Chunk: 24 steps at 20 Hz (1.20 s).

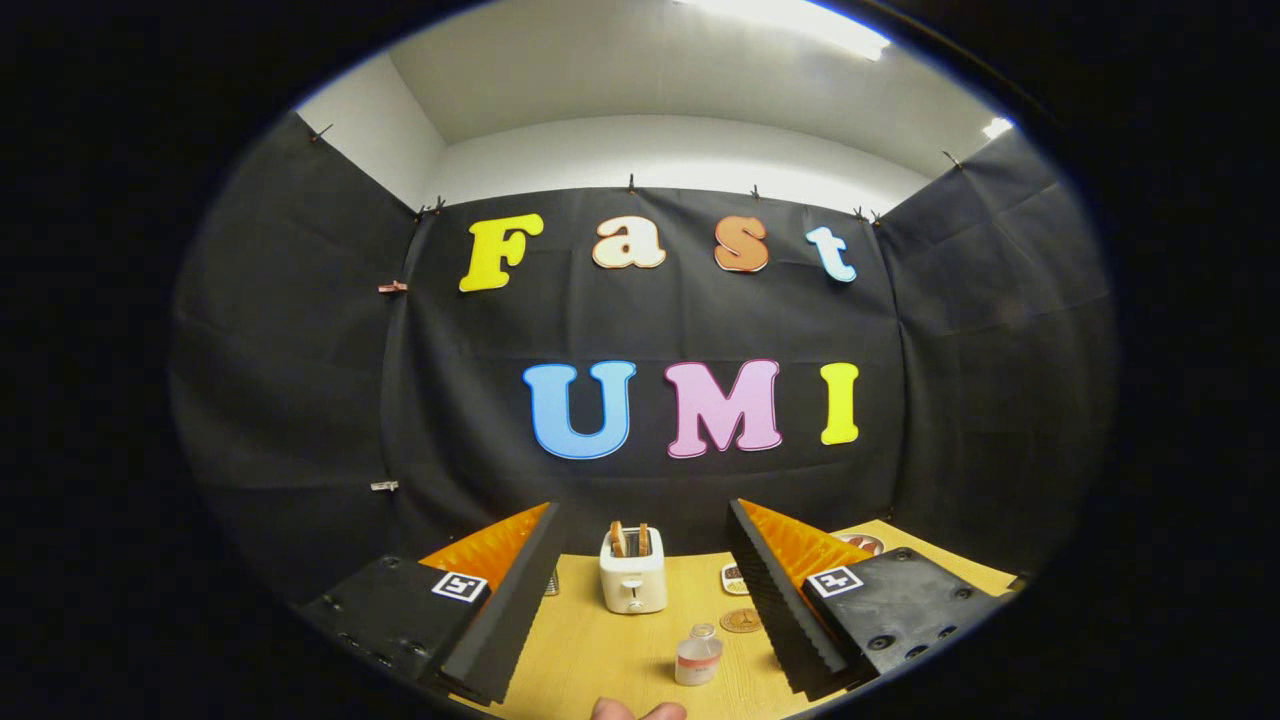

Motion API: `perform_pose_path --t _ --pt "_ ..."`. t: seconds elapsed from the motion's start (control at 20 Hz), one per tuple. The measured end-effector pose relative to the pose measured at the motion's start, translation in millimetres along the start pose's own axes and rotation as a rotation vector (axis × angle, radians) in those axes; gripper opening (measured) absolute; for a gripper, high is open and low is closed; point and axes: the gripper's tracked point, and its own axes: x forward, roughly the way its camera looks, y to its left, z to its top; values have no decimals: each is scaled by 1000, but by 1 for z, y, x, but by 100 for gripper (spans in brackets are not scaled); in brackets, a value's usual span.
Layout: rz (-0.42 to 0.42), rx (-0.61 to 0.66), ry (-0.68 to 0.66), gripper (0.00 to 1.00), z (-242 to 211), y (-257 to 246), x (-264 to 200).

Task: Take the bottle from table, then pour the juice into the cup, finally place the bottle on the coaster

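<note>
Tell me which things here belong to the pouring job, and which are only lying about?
For the job:
- bottle, standing on the table between the open tongs
- round coaster, just beyond it

Lying about:
- toaster with bread slices
- table itself
- fingertips nearest the camera

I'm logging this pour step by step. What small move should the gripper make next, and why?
Probably ease down and forward toward the bottle. The gripper is open and holds nothing, and the bottle stands upright on the table between the fingers, nearer than the toaster, so the grasp is not yet made.
</note>
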Motion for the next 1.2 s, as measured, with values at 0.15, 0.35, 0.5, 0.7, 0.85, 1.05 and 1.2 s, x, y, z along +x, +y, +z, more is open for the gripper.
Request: perform_pose_path --t 0.15,0.35,0.5,0.7,0.85,1.05,1.2 --pt "-12 -5 3 100 -22 -2 -3" --pt "-49 -48 -34 99 -67 -21 4" --pt "-72 -55 6 98 -119 -37 13" --pt "-126 -57 65 98 -184 -61 26" --pt "-143 -49 119 98 -234 -66 35" --pt "-162 -55 142 98 -280 -74 51" --pt "-172 -32 140 98 -303 -79 63"
